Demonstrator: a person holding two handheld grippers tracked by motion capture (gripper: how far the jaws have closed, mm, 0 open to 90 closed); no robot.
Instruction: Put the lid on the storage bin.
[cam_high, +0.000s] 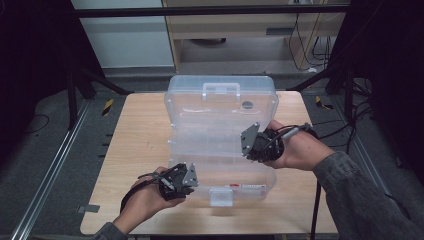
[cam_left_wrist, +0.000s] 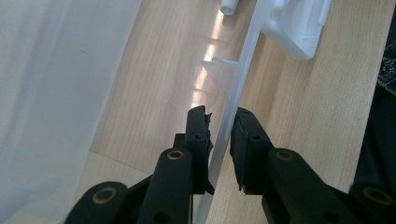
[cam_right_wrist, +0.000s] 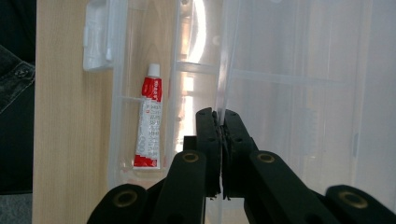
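A clear plastic compartment box (cam_high: 260, 176) lies on the wooden table (cam_high: 135, 145), its lid (cam_high: 215, 117) raised and tilted back. My right gripper (cam_high: 248, 141) is shut on the lid's thin right edge (cam_right_wrist: 224, 70), the pads of my right gripper (cam_right_wrist: 218, 114) pressed together on it. My left gripper (cam_high: 191, 176) is at the box's front left corner. Its jaws stand on either side of the base's thin rim (cam_left_wrist: 238, 88), and my left gripper (cam_left_wrist: 219, 116) is open with a small gap. A red and white tube (cam_right_wrist: 149, 123) lies in a front compartment, the same tube (cam_high: 245, 186) showing by the front wall.
A white latch (cam_high: 221, 196) sticks out from the box's front; the latch (cam_left_wrist: 299, 23) is ahead of my left jaws. The lid's handle (cam_high: 221, 89) is at the far side. Bare table lies left and right of the box. Black frame legs (cam_high: 75, 100) and cables (cam_high: 345, 130) surround the table.
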